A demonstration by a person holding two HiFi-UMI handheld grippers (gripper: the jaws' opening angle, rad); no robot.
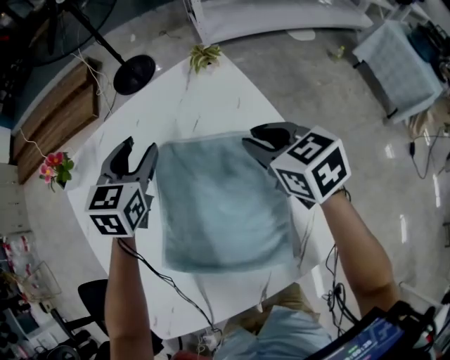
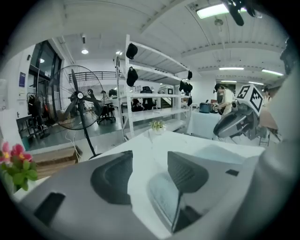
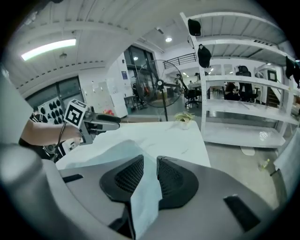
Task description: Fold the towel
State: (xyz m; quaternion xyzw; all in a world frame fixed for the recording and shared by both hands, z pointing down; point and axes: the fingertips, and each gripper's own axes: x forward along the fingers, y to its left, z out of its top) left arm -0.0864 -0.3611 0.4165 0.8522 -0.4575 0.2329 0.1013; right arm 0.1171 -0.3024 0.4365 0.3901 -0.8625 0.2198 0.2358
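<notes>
Tabletop, towel within right claw

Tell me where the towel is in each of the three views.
Head view: towel at centre, on the white table.
Left gripper view: towel low centre, by the picture-right jaw.
Right gripper view: towel low centre, between the jaws.
Shared landmark: small plant at the table's far edge.

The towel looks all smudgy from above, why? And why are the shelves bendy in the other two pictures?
Head view: the towel has soft, smeared edges, likely blur, while the fan's base looks sharper. Left gripper view: the wide lens curves the shelves, and a ceiling light glares white. Right gripper view: the same curving, inside a dark round border.
</notes>
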